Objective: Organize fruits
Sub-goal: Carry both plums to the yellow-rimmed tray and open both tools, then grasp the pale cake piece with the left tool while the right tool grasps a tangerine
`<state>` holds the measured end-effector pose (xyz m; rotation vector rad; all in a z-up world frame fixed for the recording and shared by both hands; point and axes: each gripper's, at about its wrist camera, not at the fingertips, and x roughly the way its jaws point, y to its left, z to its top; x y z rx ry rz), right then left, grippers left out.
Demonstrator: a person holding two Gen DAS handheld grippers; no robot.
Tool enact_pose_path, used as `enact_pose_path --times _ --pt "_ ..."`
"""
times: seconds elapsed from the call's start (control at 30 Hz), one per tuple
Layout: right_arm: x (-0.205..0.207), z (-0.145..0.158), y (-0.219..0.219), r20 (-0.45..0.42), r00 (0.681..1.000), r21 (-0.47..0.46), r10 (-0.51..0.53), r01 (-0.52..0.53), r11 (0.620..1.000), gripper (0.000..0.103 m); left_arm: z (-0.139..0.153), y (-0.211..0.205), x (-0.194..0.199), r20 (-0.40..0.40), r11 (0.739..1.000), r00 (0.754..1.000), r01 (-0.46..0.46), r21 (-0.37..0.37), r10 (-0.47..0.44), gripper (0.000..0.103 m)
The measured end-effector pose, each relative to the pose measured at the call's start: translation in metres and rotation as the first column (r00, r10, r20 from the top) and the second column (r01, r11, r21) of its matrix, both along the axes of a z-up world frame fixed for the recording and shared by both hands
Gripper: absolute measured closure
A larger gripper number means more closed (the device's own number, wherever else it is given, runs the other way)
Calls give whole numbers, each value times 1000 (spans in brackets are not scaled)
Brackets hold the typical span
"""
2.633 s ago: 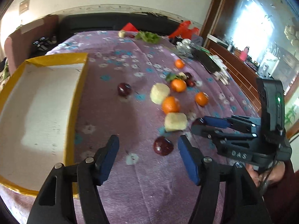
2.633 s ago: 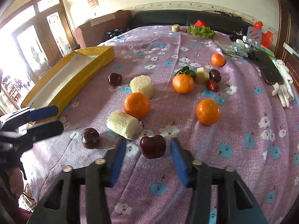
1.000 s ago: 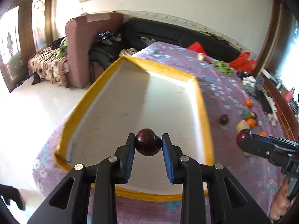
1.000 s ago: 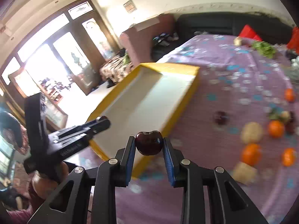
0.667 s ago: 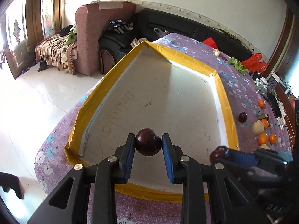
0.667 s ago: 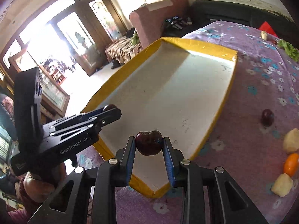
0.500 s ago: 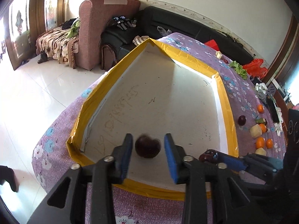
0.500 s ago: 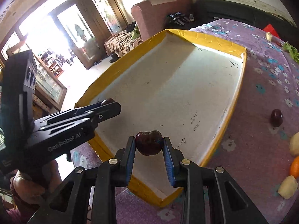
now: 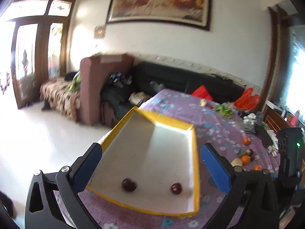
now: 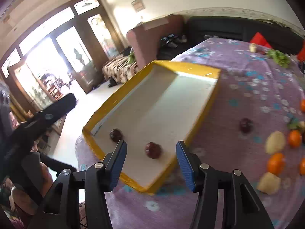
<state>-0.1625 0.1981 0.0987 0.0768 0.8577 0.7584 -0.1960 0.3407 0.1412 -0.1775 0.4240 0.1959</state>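
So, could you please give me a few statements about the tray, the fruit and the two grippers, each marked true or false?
1. Two dark red fruits lie inside the yellow-rimmed tray: one near its corner, another beside it. True.
2. The right gripper grips a dark red fruit. False: nothing is between its jaws, which are opening.
3. A third dark red fruit lies on the purple cloth, outside the tray. True.
4. The oranges are already in the tray. False: they are on the cloth.
5. The left gripper is shut. False: its jaws are opening, wide apart and empty.
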Motion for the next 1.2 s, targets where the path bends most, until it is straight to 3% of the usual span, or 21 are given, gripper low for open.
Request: enact_pose_path --times 0.07,0.2,0.3,0.4,0.47,0.57,0.73,0.8,0.87,0.93,1.2 --pt "6 4 -33 5 998 15 -68 68 998 42 4 -16 6 -18 999 999 32 17 -31 0" --pt "19 7 -117 7 968 10 -251 251 968 40 -4 -51 28 -135 994 985 106 2 -105 0" --pt "30 -3 -171 -13 929 -33 -369 369 929 40 -22 -65 45 -211 973 953 198 -119 -220 0" --pt "37 -17 -208 -57 897 -60 -438 435 899 40 -41 -77 57 -260 946 922 229 -230 -286 0" --pt "41 -28 -224 -82 885 -67 -459 455 888 41 -50 -85 59 -278 940 912 237 -247 -303 0" --pt "47 -37 -229 -108 882 -60 -459 455 888 41 -58 -97 62 -303 931 894 255 -259 -329 0" --pt "56 -43 -207 -117 908 -45 -401 399 916 41 -74 -102 70 -340 919 873 247 -308 -349 2" --pt "56 -45 -199 -121 921 -41 -370 368 929 41 -76 -105 72 -356 926 867 258 -277 -348 14" --pt "58 -48 -189 -129 932 -40 -338 335 941 40 -80 -109 75 -379 924 852 274 -266 -362 33" --pt "63 -51 -175 -149 941 -42 -303 300 953 40 -83 -110 77 -389 919 842 279 -278 -373 40" --pt "74 -65 -130 -174 958 -115 -230 212 970 40 -85 -122 76 -393 907 820 339 -250 -415 38"
